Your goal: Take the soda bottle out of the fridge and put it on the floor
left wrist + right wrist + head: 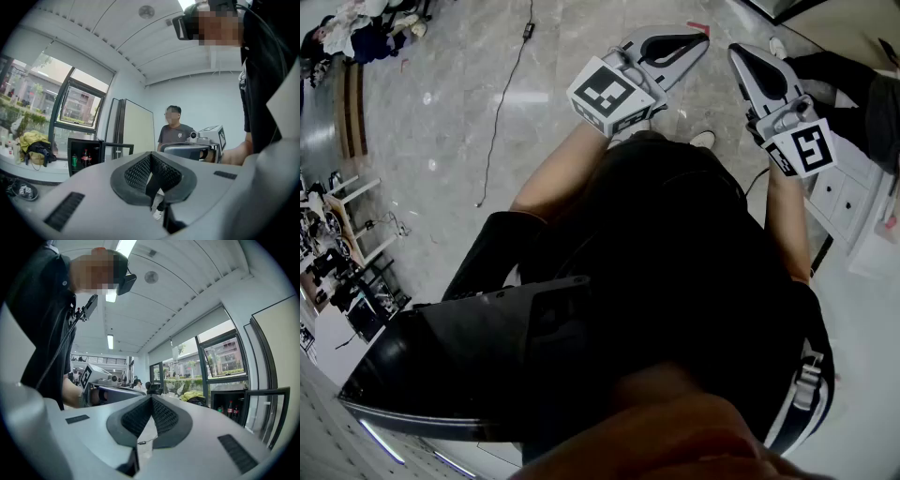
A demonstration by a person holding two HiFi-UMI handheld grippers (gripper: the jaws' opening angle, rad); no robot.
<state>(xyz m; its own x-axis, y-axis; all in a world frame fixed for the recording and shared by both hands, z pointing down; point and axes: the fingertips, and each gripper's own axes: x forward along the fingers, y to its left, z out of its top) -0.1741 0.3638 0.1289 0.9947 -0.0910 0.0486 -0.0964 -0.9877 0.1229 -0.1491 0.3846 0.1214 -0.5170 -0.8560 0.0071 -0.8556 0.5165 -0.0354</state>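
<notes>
In the left gripper view the small black fridge [71, 146] stands open far off by the window. A dark soda bottle [85, 157] with a red label stands inside it beside a green can [74, 161]. The right gripper view shows the same fridge [226, 394] with its bottles [229, 408] and its door [268, 414] swung open. Both grippers are held up in the air, well away from the fridge. My left gripper [698, 39] is shut with nothing in it. My right gripper [741, 54] is also shut and holds nothing.
A person in a dark T-shirt [174, 131] stands beyond the fridge near a white cabinet [133, 126]. Marble floor [469, 103] with a loose cable [502, 103] lies below. White drawers [844, 192] stand at my right. Clutter lines the window sill [33, 150].
</notes>
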